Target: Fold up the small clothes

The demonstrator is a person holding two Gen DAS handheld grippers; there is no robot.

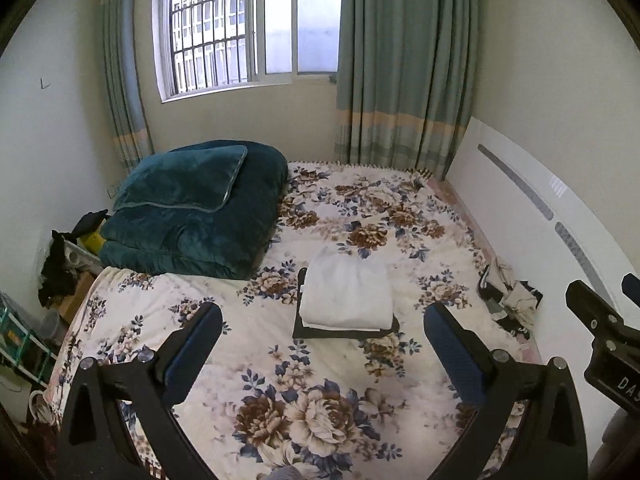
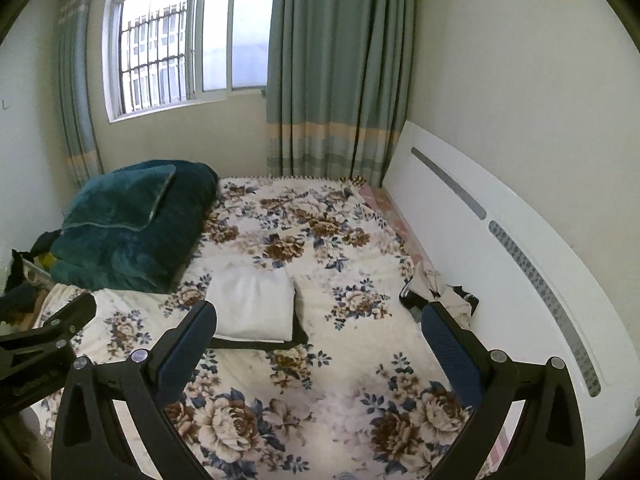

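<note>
Folded white garment (image 1: 346,294) atop black one (image 1: 344,332)

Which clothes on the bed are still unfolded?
The crumpled pile by the white headboard; the white garment mid-bed lies folded on a black one.

Daylight thru the window (image 1: 248,28) only, soft & dim-ish; panes blown out. Heavy fisheye bend w/ black corners, slightly soft focus.
</note>
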